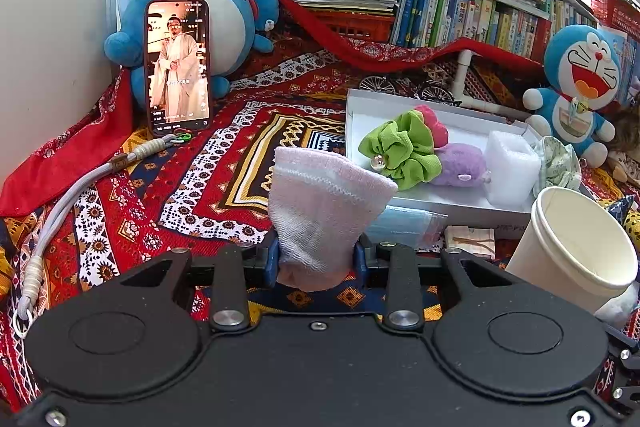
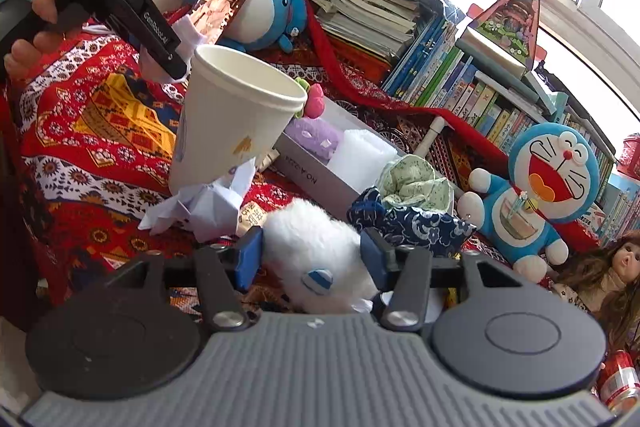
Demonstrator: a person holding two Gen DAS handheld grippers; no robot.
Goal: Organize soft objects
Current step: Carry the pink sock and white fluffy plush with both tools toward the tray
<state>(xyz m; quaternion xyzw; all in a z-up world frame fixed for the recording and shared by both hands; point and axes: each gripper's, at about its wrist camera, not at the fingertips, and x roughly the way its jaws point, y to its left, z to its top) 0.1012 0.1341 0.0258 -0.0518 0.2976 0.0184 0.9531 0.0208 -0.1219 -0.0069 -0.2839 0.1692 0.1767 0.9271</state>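
Red patterned cloth (image 1: 120, 187) everywhere. Left gripper (image 1: 318, 259) clamps one pale pink sock (image 1: 320, 203), sticking up toward 12 o'clock. Right gripper (image 2: 310, 257) sits half-open around one fluffy white plush (image 2: 308, 243), pads not clearly pressing.

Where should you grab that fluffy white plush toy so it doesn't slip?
Grip the fluffy white plush toy across its round middle, coming from the near side, as the right hand-held gripper is placed now. Its body bulges widest there and squashes easily, and the paper cup and dark blue patterned cloth crowd its far side.
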